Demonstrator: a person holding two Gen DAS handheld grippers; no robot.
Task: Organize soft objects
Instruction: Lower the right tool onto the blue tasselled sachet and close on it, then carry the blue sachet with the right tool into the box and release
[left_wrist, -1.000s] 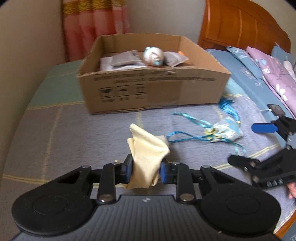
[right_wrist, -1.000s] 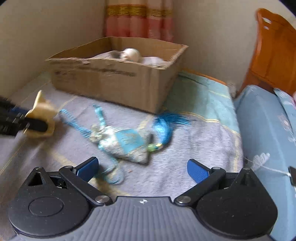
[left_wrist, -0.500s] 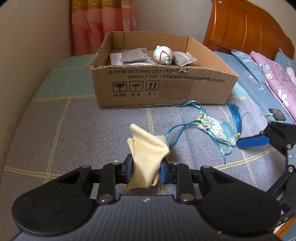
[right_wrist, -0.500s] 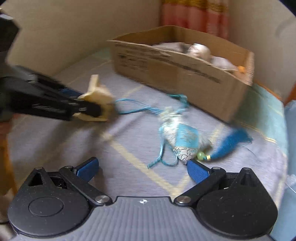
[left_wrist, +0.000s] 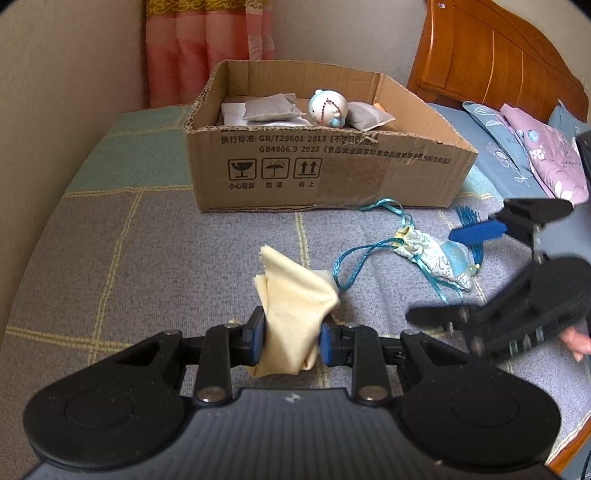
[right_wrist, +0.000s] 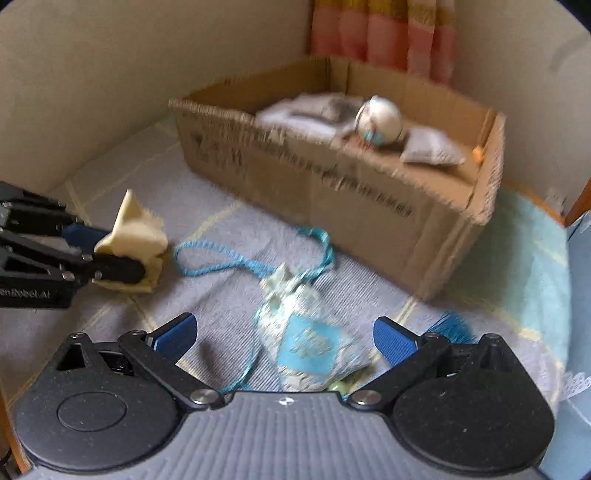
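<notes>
**Cloth, card and matt plastic**

The left tongs (left_wrist: 291, 334) are matt black plastic with blue rubbery pads and bright metal screws; between them sits a pale yellow cloth (left_wrist: 295, 295), soft and matt, creased. The right tongs (right_wrist: 284, 334) share that finish. Between their pads lies a satin sachet (right_wrist: 306, 339), faintly glossy, with a twisted blue cord. Beyond both tongs stands a cardboard box (left_wrist: 325, 170), rough brown card with printed ink and torn edges. The bed cover (left_wrist: 129, 258) under them is woven, matt cloth. To the right of the left tongs rises a headboard (left_wrist: 498, 59) of glossy varnished wood.
</notes>
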